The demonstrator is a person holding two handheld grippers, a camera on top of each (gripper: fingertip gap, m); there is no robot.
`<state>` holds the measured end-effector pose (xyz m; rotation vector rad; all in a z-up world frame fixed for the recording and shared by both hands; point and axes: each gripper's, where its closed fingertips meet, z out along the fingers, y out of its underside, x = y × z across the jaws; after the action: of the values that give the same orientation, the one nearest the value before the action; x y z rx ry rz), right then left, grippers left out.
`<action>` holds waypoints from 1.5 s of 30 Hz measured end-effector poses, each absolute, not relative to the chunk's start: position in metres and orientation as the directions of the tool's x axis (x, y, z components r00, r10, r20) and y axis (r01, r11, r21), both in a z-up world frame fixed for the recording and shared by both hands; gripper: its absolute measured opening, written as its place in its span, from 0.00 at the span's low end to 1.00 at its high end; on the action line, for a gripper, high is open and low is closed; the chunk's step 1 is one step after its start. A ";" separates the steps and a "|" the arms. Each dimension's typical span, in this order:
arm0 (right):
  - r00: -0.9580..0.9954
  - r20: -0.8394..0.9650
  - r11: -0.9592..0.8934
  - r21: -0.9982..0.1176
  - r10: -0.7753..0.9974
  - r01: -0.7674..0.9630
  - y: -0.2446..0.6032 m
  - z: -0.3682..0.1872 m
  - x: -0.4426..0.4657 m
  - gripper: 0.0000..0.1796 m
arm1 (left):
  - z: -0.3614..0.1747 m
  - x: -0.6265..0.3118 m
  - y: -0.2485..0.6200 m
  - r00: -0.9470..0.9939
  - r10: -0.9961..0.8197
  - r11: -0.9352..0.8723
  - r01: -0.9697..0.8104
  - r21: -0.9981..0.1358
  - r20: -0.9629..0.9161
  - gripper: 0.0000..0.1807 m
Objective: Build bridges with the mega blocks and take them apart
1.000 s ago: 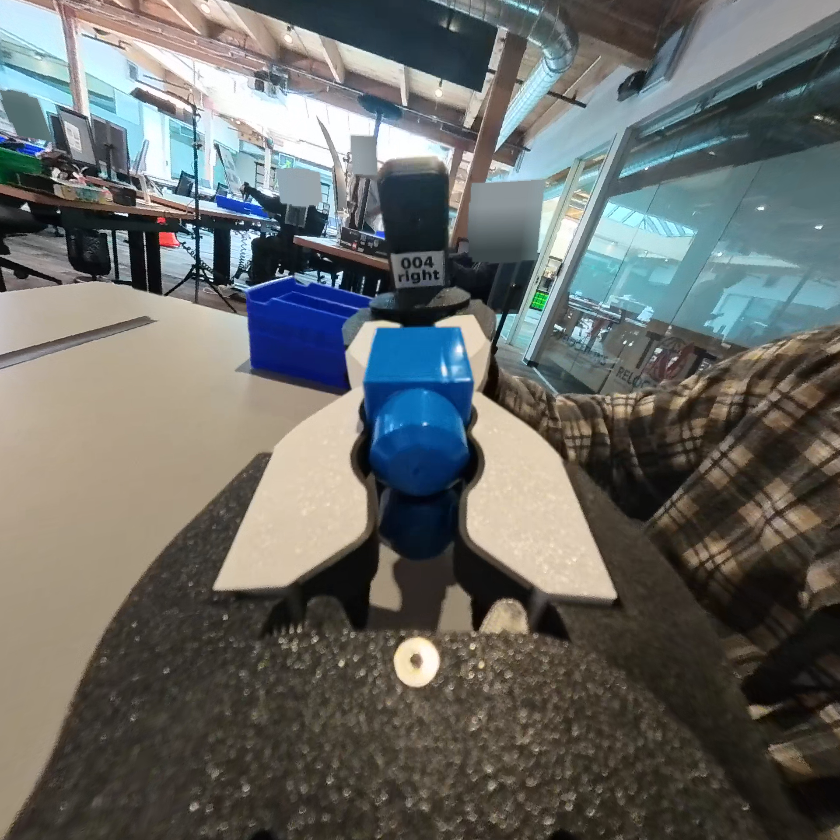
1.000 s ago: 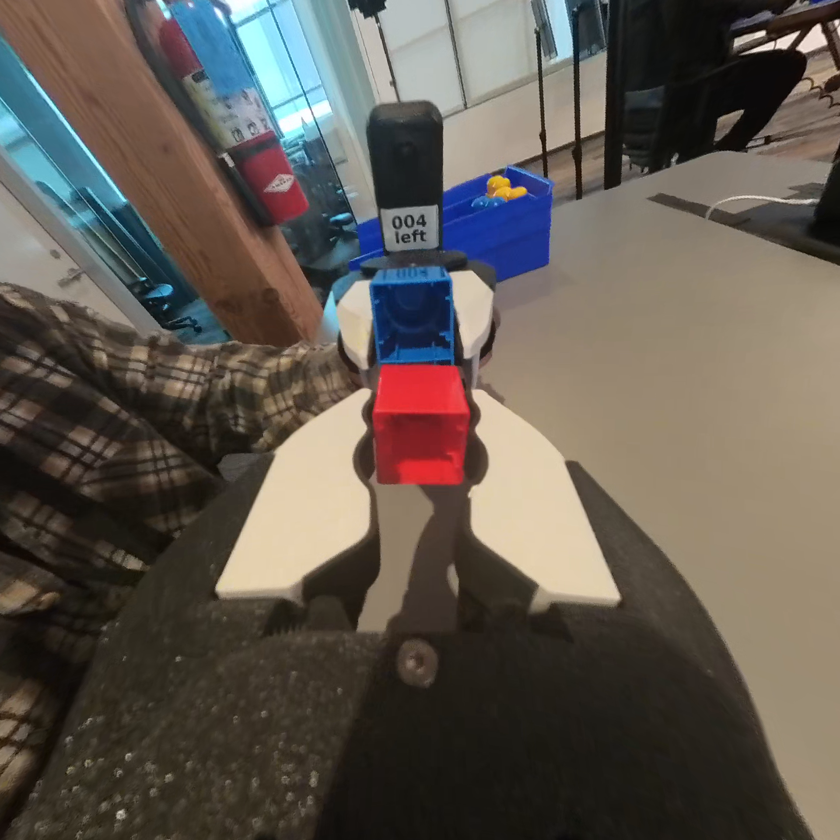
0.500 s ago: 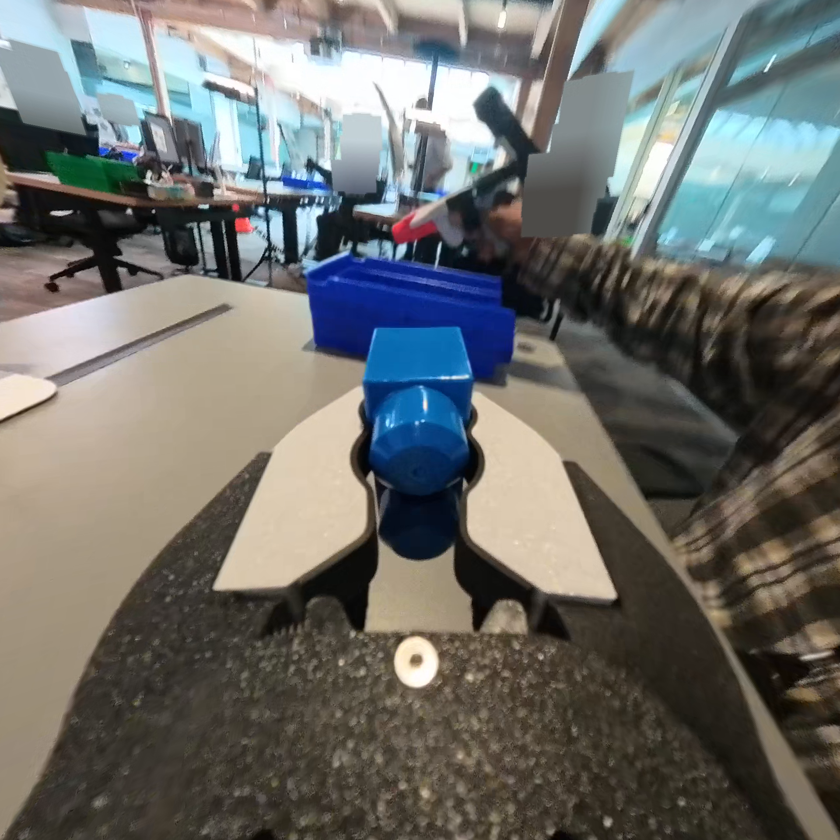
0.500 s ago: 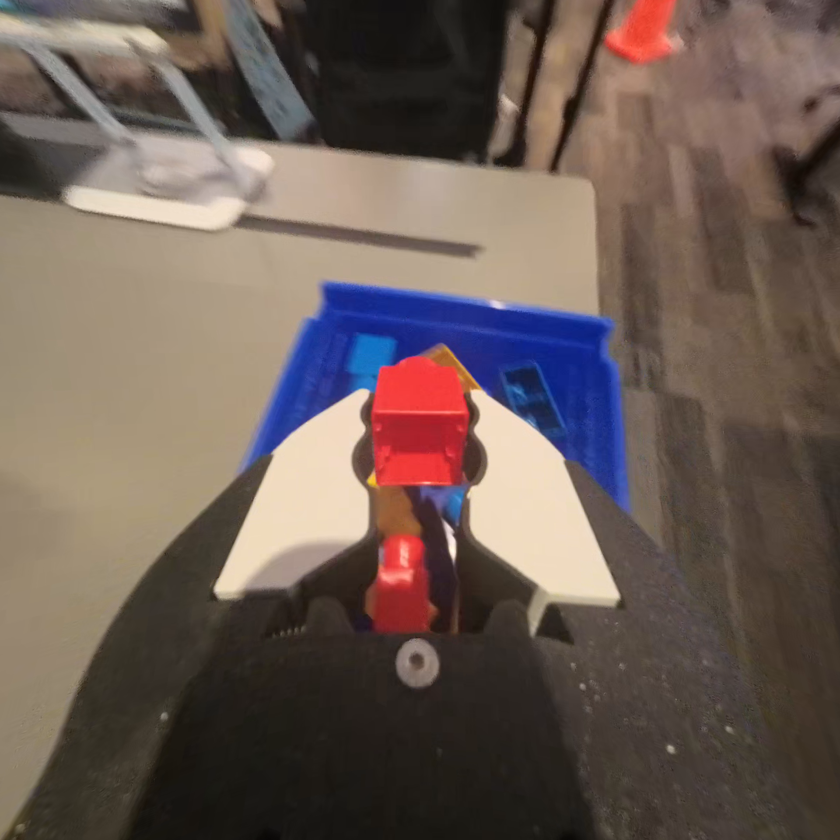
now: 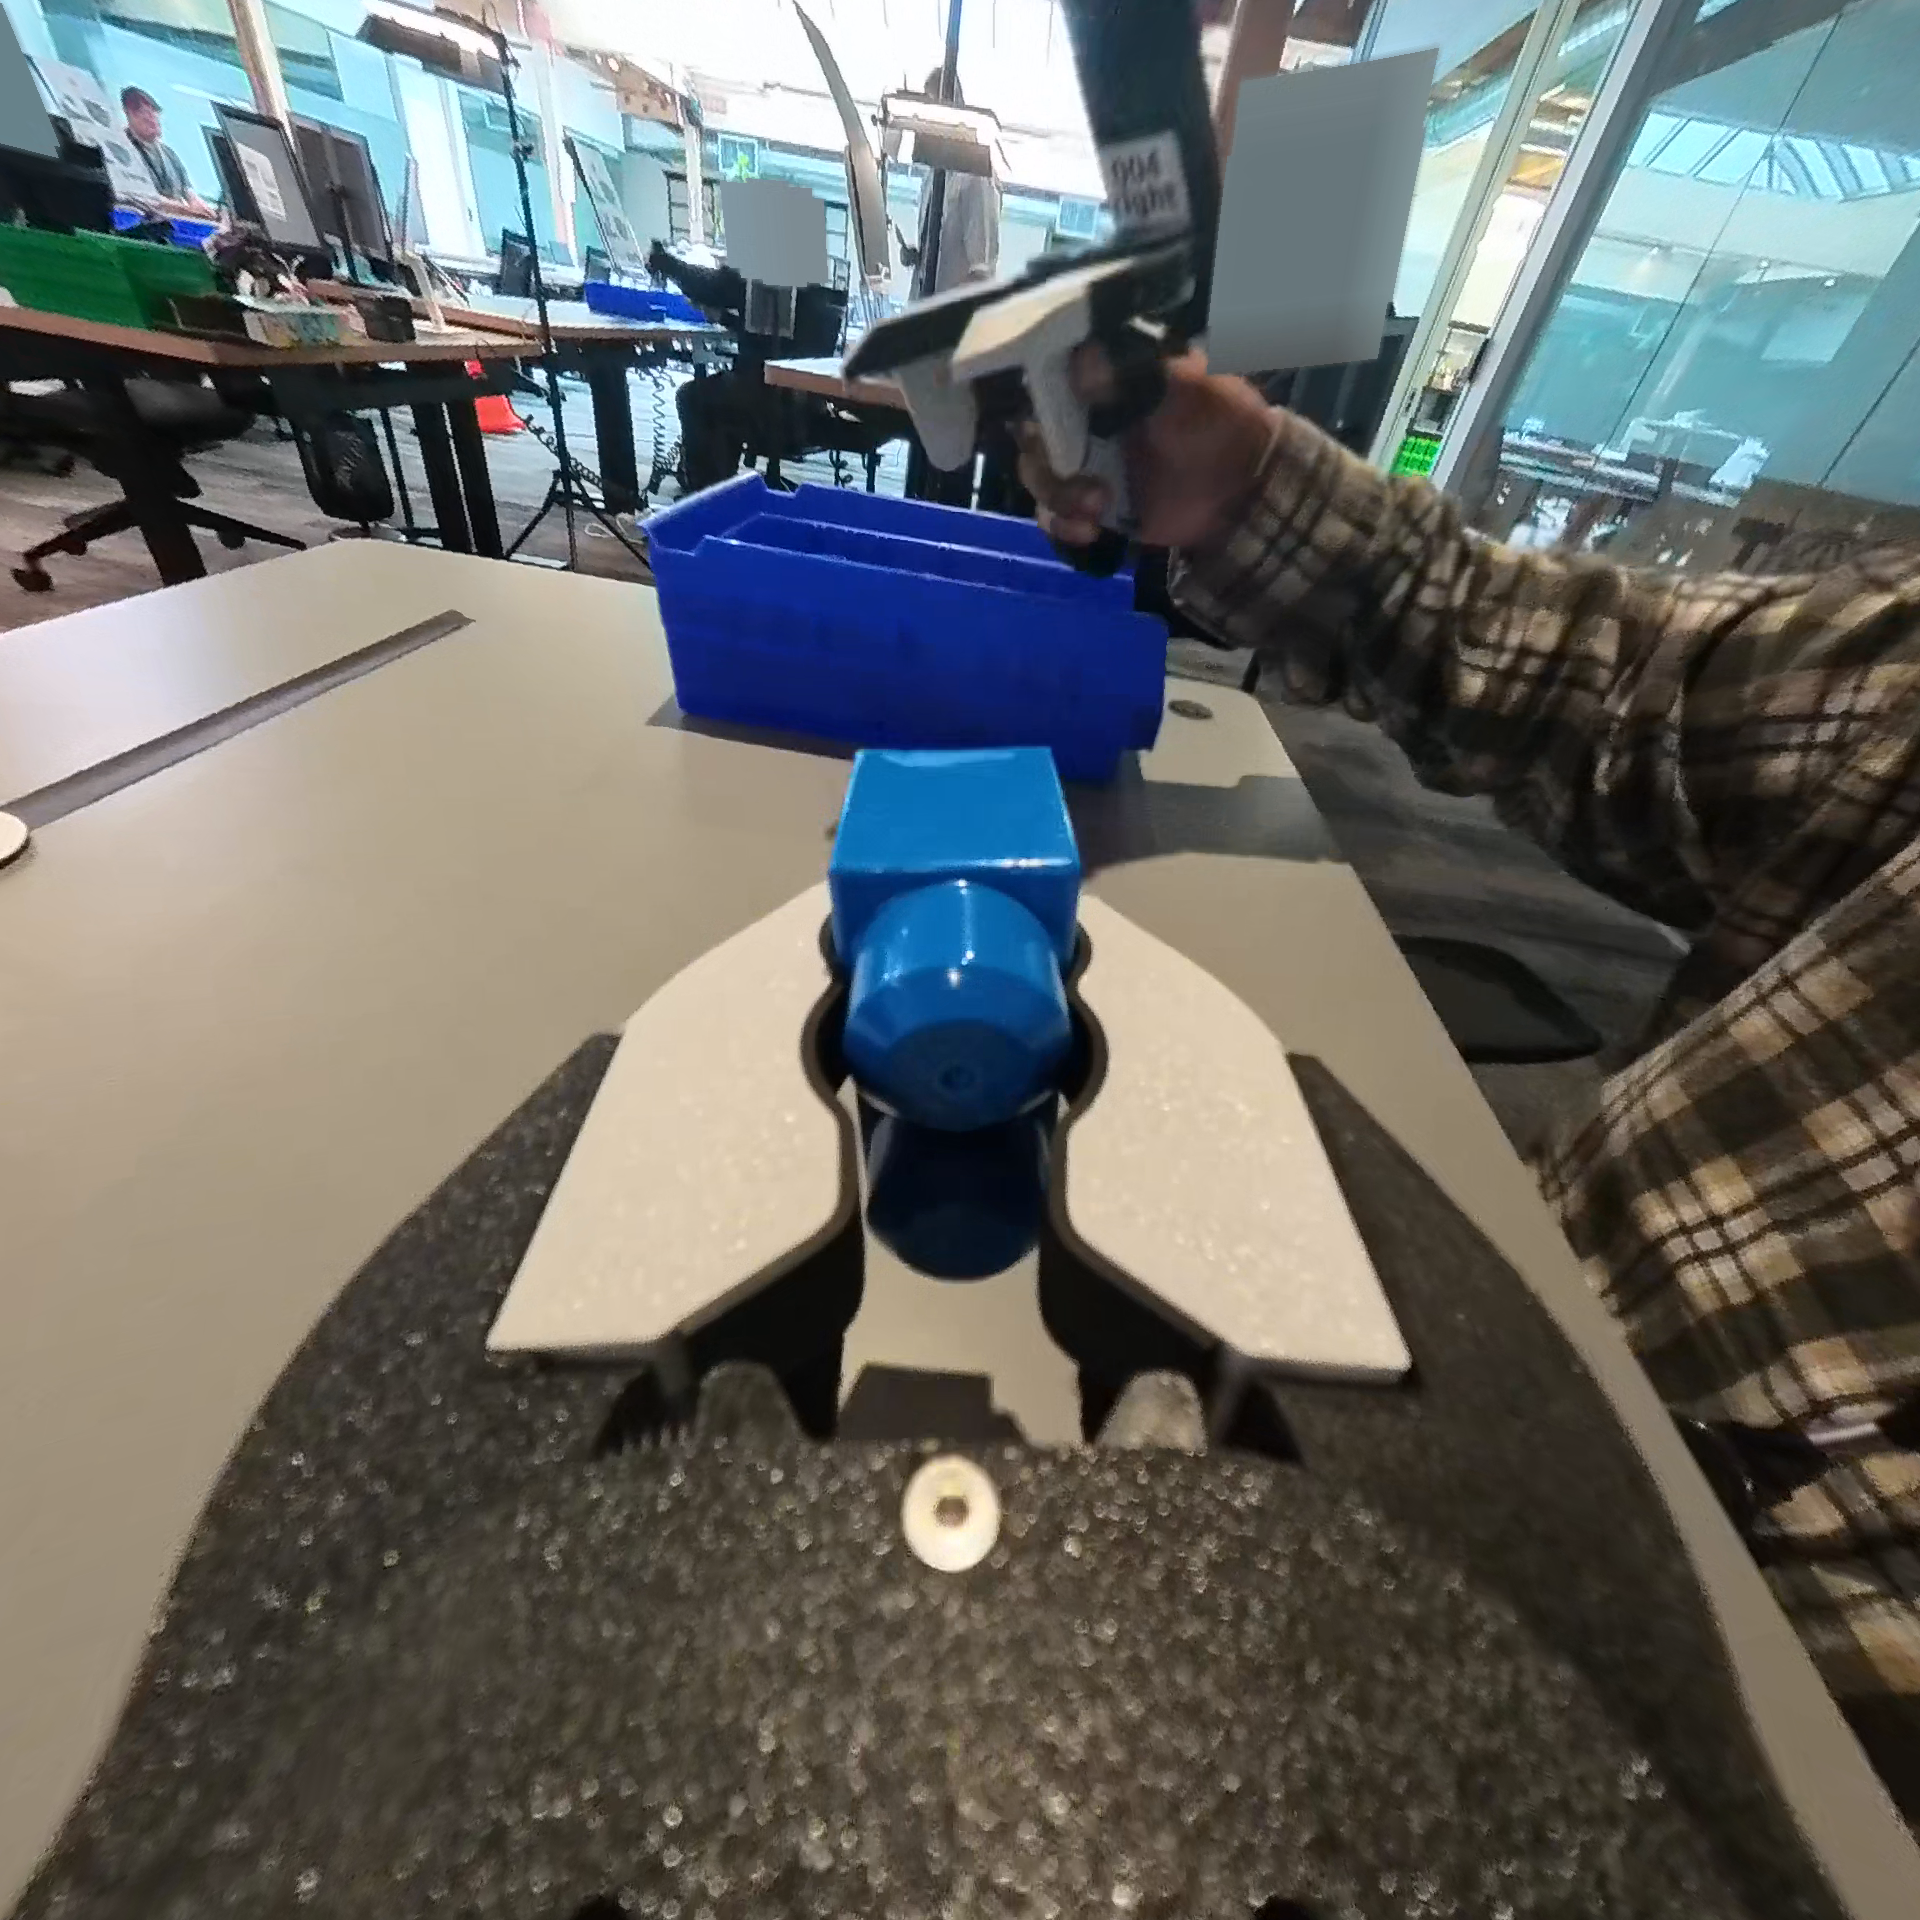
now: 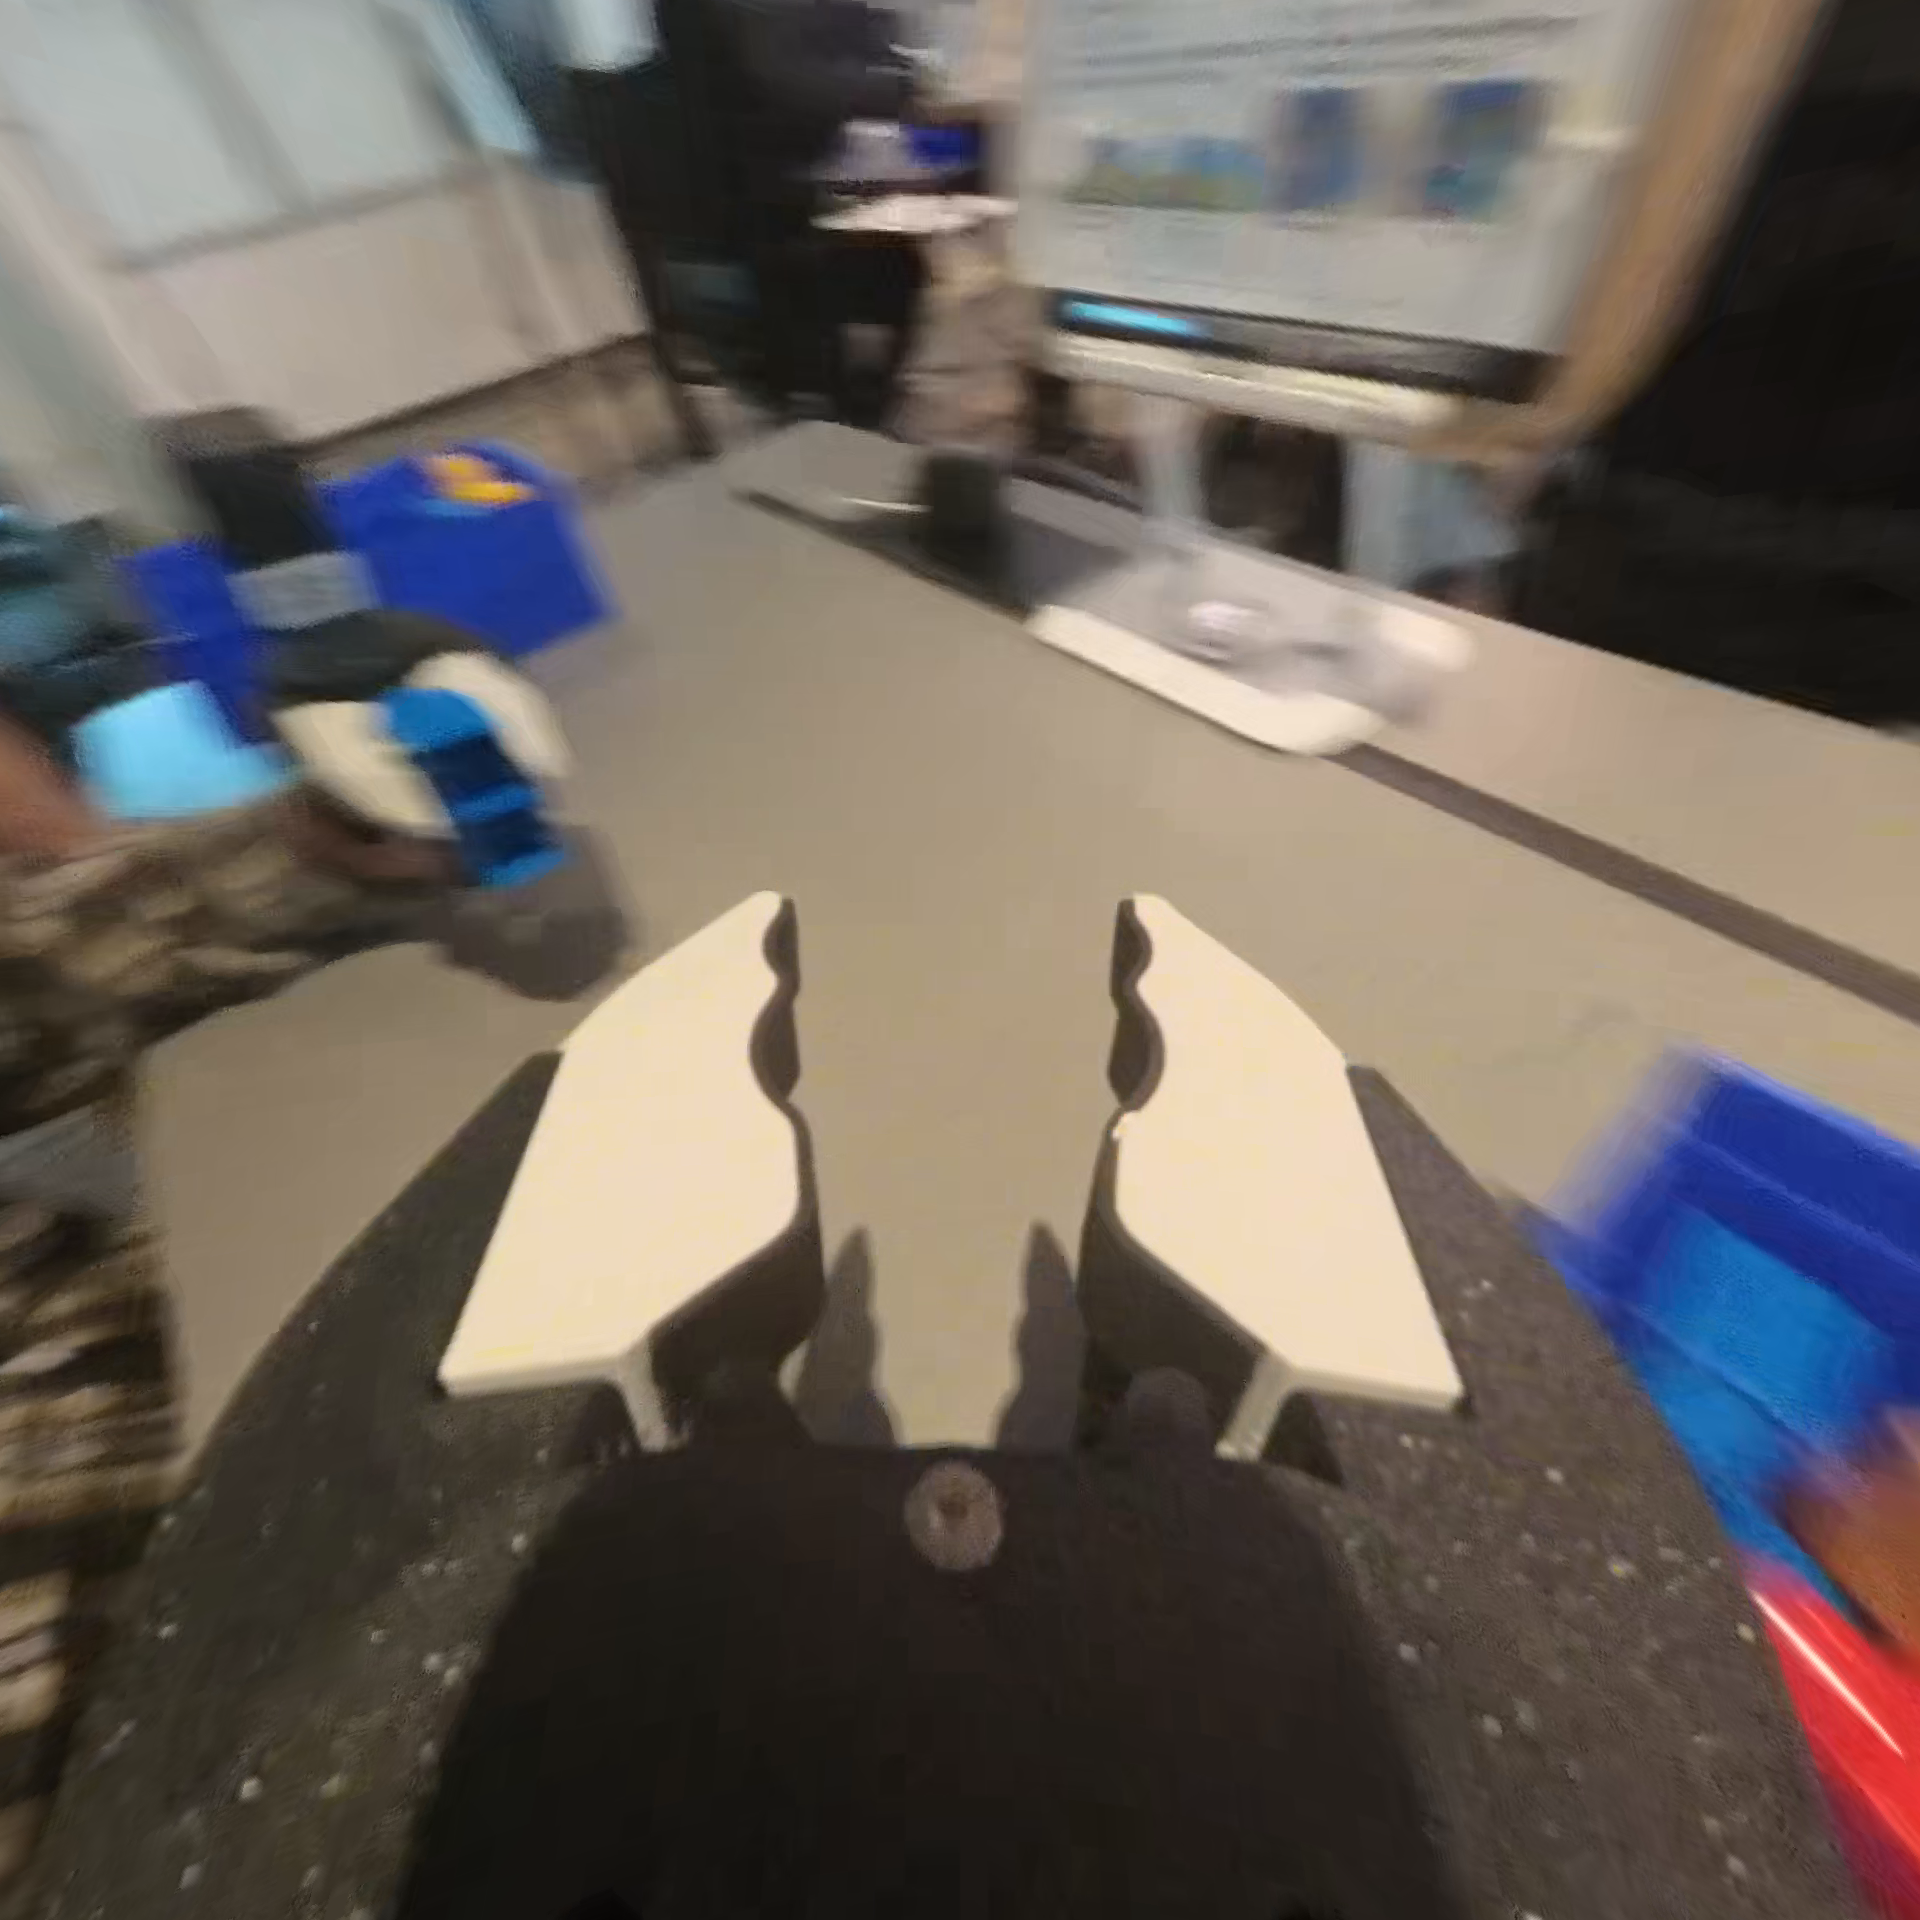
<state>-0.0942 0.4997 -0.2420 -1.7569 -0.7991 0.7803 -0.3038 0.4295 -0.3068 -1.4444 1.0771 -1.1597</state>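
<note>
Grey and smooth, the desk (image 5: 343, 935) is stretching out beneath both tools in an open office with glass walls and other work desks behind. Clamping down in the left wrist view, the left gripper (image 5: 956, 997) is holding a glossy blue plastic mega block (image 5: 951, 873) between its pale jaws, the round stud pointing back at the camera and the square body sticking out past the tips, above the desk surface. Beyond it, a deep blue plastic bin (image 5: 904, 634) is sitting near the far desk edge. Above that bin, the right gripper (image 5: 997, 405) is hanging in a hand (image 5: 1174, 468) with a plaid flannel sleeve (image 5: 1558, 727) reaching in from the right, its white fingers (image 5: 940, 416) pointing down. Seen from the right wrist view, which is blurred by motion, the right gripper (image 6: 956, 935) is showing its cream jaws spread wide apart with nothing between them, only bare grey desk (image 6: 935, 727) showing through the gap. Off to the left in that view, the left gripper (image 6: 468, 769) is appearing with the blue block (image 6: 488, 800) in its grasp, and a second blue bin (image 6: 468, 561) holding yellow pieces is standing farther back. At the right edge, the near blue bin (image 6: 1745, 1278) is sliding through the frame as a smear, with something red (image 6: 1849, 1766) at the bottom right corner, too blurred to identify.
</note>
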 end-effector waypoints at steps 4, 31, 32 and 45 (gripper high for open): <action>0.222 -0.098 -0.148 -0.964 0.970 0.222 0.444 -0.239 -0.220 0.32 | -0.310 -0.299 0.425 0.148 -0.982 -0.130 -0.103 -0.986 0.114 0.20; 0.047 -0.218 -0.221 -0.971 0.975 0.086 0.425 -0.246 -0.299 0.19 | -0.298 -0.291 0.416 0.103 -0.984 -0.147 -0.028 -0.989 0.144 0.42; 0.109 -0.191 -0.200 -0.976 0.976 0.084 0.433 -0.238 -0.284 0.19 | -0.299 -0.291 0.417 0.112 -0.983 -0.151 -0.031 -0.988 0.146 0.45; 0.956 0.073 -0.449 -0.871 0.285 0.200 0.539 -0.258 0.113 0.20 | -0.326 -0.276 0.411 0.108 -0.989 -0.122 -0.183 -0.975 0.104 0.44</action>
<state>0.1133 0.5386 -0.2578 -2.0517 -0.3438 0.1010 -0.2760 0.4109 -0.3256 -1.4790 1.2165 -1.1224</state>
